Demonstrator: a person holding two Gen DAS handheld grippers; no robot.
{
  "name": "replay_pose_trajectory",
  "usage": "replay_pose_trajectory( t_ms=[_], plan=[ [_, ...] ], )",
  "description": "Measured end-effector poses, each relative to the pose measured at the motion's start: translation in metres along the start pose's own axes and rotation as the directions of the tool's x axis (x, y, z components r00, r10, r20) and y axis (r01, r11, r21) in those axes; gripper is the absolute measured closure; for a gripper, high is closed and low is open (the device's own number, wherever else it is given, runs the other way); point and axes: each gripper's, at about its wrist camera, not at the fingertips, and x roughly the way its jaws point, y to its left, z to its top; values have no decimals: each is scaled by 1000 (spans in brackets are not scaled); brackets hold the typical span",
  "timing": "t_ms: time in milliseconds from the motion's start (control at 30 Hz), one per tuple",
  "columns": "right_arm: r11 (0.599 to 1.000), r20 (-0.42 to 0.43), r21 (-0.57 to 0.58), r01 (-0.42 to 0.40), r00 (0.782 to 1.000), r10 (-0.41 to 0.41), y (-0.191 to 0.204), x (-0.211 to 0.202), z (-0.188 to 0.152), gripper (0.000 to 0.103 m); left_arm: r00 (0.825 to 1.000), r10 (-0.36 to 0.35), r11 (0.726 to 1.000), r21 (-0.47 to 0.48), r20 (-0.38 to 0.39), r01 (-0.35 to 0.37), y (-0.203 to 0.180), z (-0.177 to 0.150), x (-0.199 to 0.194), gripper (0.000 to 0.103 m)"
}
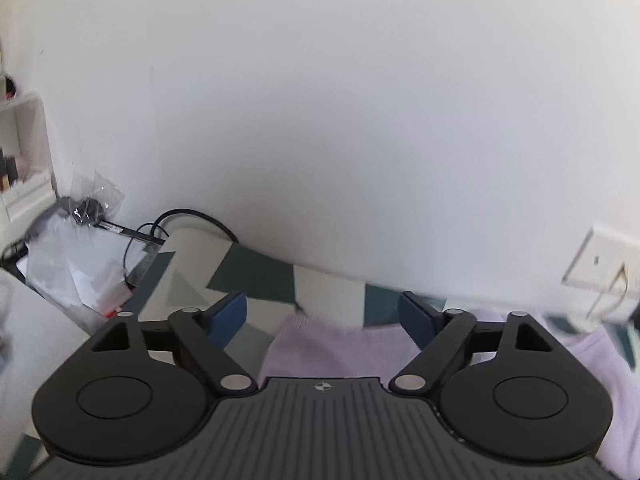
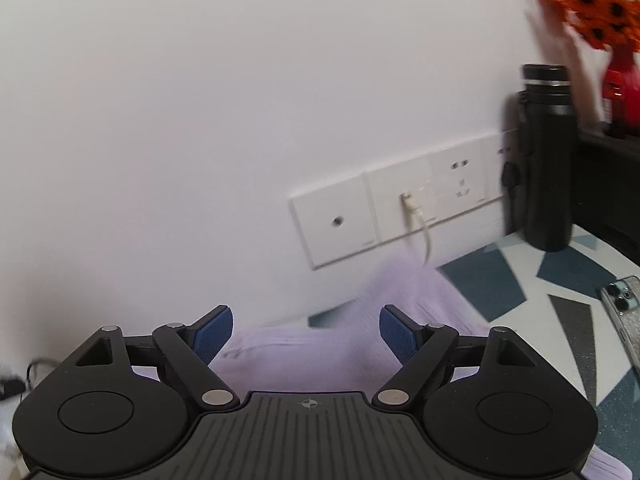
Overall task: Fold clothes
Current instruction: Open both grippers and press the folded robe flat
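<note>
A pale lilac ribbed garment [image 1: 340, 348] lies on the patterned table cover [image 1: 256, 276] close to the white wall. My left gripper [image 1: 322, 314] hangs above it, jaws wide apart, blue pads [image 1: 230, 314] bare. The right wrist view shows the same lilac garment [image 2: 320, 348] spreading toward the wall sockets, one part [image 2: 416, 284] rising against the wall. My right gripper [image 2: 306, 332] is open above the cloth, with nothing between its blue pads [image 2: 398, 334]. Neither gripper touches the fabric.
A clear plastic bag with papers and black cables [image 1: 80, 256] sits at the table's left end, beside a white shelf [image 1: 24, 152]. Wall sockets [image 2: 400, 212], a black bottle [image 2: 546, 156], red flowers [image 2: 592, 4] and a phone [image 2: 624, 312] stand to the right.
</note>
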Motion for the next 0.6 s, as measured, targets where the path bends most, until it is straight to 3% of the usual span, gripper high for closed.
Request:
replay_pose_trajectory(
  t_ms=[133,267,400,467,533,567,600],
  plan=[
    [999,-29,13,50,998,-50,-13,-2,-8,25,992,10,1000,25,-128,-7,18,-31,3,14],
    [985,-131,127,115,986,-98,-43,4,-19,20,964,-7,1000,-28,-267,-1,43,-63,5,13],
    [914,-280,356,193,956,-92,-94,4,-39,19,935,-49,991,-131,-352,2,60,-84,4,11],
    [898,-287,395,191,955,-77,-105,-2,-46,18,922,-59,987,-159,-384,-3,65,-90,9,6],
    [890,-280,419,181,958,-63,-109,-7,-47,11,904,-70,986,-168,-421,-3,68,-92,14,3],
    [884,-278,431,180,959,-60,-110,-9,-46,2,896,-74,985,-173,-437,-3,69,-93,17,0],
    [869,-267,454,196,961,-77,-111,-13,-43,1,891,-77,984,-179,-447,-5,70,-93,20,0]
  ],
)
